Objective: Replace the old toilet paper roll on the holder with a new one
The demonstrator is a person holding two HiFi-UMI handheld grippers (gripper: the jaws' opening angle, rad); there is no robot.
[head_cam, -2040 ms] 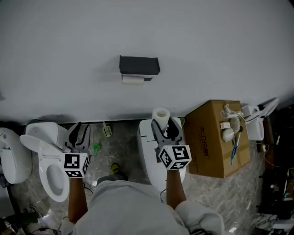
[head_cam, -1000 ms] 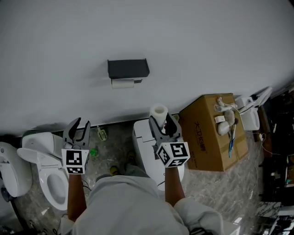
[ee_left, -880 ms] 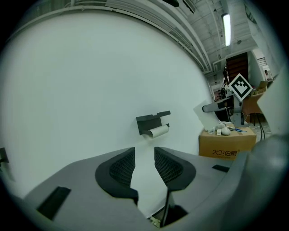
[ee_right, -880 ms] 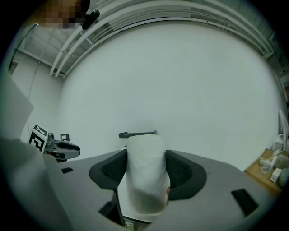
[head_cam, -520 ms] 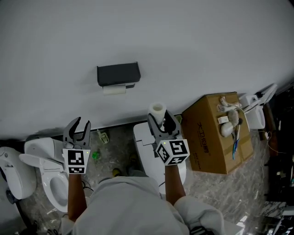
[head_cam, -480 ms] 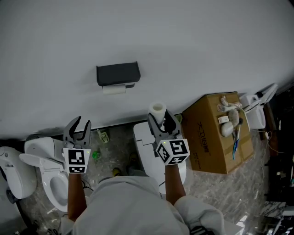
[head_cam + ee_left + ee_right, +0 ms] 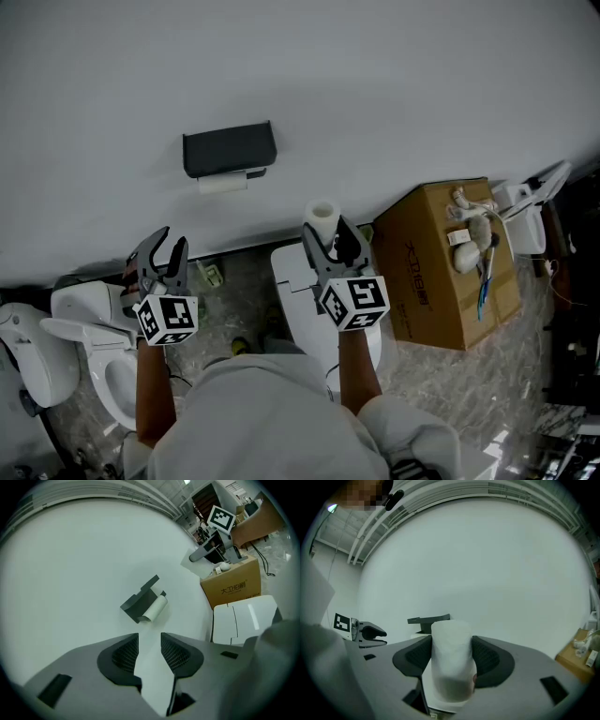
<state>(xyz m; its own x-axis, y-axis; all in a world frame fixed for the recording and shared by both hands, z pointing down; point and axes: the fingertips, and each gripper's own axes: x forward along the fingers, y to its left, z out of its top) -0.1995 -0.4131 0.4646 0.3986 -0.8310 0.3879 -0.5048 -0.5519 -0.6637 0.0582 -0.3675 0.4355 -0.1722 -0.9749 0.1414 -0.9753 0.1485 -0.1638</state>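
Empty left claw, jaws just widened, sits below-left of holder, seemingly nearer its level-lying old roll than right claw, clamped on upright new roll.

Marbled floor carries toilets and cardboard box.

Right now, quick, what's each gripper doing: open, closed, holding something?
Left gripper: open, nothing between its jaws.
Right gripper: closed on the new toilet paper roll.
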